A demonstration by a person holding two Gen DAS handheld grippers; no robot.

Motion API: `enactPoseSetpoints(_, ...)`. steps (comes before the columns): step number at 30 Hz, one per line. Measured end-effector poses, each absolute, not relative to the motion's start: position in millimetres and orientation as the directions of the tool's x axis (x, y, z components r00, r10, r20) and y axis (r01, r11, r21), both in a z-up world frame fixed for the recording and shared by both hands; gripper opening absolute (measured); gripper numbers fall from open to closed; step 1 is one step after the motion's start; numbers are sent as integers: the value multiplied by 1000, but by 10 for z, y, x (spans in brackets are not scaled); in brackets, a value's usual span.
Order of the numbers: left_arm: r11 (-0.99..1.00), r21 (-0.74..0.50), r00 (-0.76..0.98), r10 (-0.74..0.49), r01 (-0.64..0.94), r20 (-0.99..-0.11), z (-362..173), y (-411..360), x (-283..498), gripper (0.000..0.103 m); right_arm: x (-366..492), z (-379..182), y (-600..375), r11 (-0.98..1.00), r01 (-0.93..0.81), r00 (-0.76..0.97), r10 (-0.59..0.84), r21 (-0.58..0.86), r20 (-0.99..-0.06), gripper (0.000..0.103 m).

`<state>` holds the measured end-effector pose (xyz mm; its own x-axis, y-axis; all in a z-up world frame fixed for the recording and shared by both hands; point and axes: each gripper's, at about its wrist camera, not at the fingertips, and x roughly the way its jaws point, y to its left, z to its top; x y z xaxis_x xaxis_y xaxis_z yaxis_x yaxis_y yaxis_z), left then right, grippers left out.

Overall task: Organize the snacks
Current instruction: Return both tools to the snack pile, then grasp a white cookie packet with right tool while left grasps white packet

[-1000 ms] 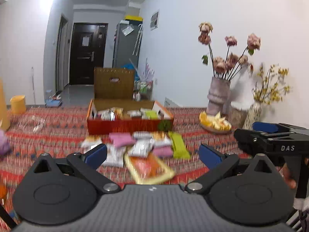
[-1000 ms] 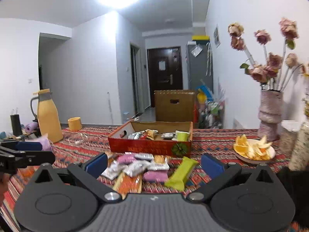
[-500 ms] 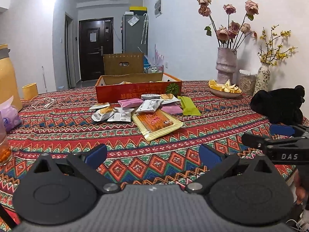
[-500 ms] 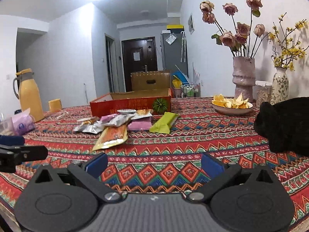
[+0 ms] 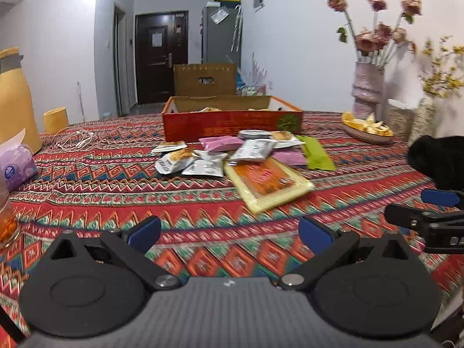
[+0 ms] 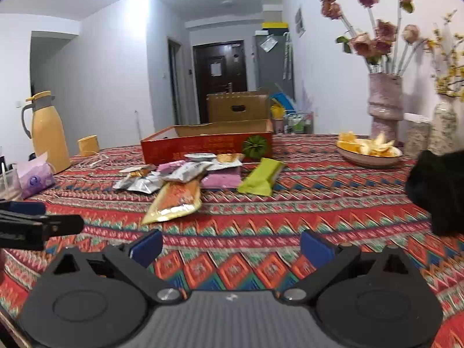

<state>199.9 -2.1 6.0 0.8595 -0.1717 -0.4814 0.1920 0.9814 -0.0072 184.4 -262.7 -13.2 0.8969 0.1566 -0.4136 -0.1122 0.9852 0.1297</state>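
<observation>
A pile of snack packets lies mid-table before a red open box (image 5: 232, 126) (image 6: 207, 145) that holds some snacks. The pile has a large orange-and-yellow packet (image 5: 268, 181) (image 6: 177, 195), a green packet (image 5: 316, 153) (image 6: 261, 175), pink packets (image 5: 221, 143) and silver packets (image 5: 204, 166). My left gripper (image 5: 229, 230) is open and empty, low over the near table. My right gripper (image 6: 230, 245) is open and empty, also short of the pile. Each gripper shows at the edge of the other's view.
A patterned cloth (image 5: 116, 191) covers the table. A yellow jug (image 6: 47, 137), tissue pack (image 6: 34, 178) and white cable (image 5: 76, 140) are at left. A plate of orange peel (image 6: 368, 149), two flower vases (image 6: 384, 104) and a black furry object (image 6: 440, 191) are at right.
Both grippers dropped from high over the pile to low near the table's front, then moved slightly forward toward the snacks. Both stayed open and empty.
</observation>
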Motion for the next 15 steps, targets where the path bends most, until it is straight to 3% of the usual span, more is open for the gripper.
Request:
enactPoseSetpoints(1,981,-15,856,-176,193,-487,66,10,2107,101,1932,-110,-2621,983,-121,893,169,138,-418,94)
enactPoseSetpoints(3,979,-30,844,-190,203,-502,63,61,2358,86,2126,-71,-2604,980,-129,884,184,153,-429,91)
enactPoseSetpoints(6,974,-6,832,-197,226,-518,67,94,2774,73,2433,-31,-2584,977,-128,876,191,169,-444,84)
enactPoseSetpoints(11,961,105,845,-169,255,-508,42,175,3481,73,2908,45,-2577,974,-151,867,214,171,-451,68)
enactPoseSetpoints(15,973,36,798,-166,229,-579,-86,329,4051,73,3306,66,-2585,973,-154,857,217,170,-466,64)
